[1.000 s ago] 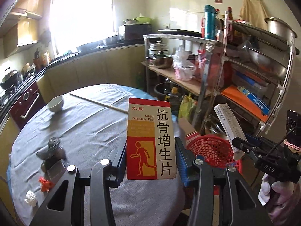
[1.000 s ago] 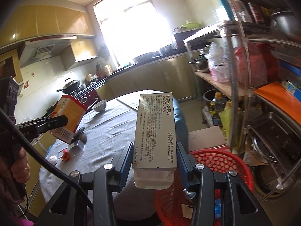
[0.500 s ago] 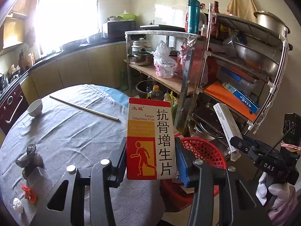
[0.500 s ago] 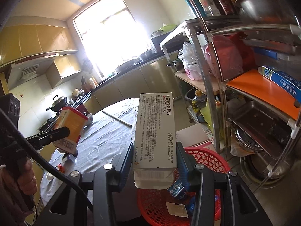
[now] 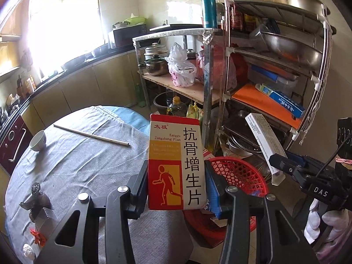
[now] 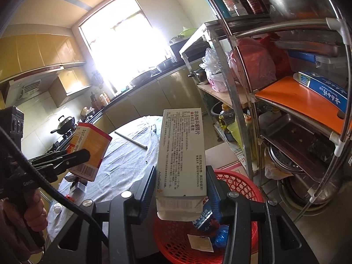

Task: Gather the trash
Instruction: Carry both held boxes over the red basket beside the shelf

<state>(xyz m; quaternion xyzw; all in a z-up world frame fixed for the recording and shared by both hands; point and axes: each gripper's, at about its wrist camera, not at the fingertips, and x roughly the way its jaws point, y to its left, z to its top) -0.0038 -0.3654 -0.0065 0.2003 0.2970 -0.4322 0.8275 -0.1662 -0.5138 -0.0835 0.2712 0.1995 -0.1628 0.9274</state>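
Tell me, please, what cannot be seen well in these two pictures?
- Red basket contents: right wrist view, partly hidden by the white box and the right gripper.
- Basket floor: left wrist view, hidden by the red and yellow box.
- Window: both views, washed out by glare.

Glossy printed card on the red-and-white box (image 5: 177, 165); matt white card on the long box (image 6: 181, 154). Basket (image 6: 239, 187) is red plastic mesh. Tablecloth (image 5: 77, 167) looks like grey woven cloth, slightly creased. Rack (image 5: 272, 50) is shiny metal, holding polished steel pans (image 5: 292, 48). Grippers' arms are black matt plastic.
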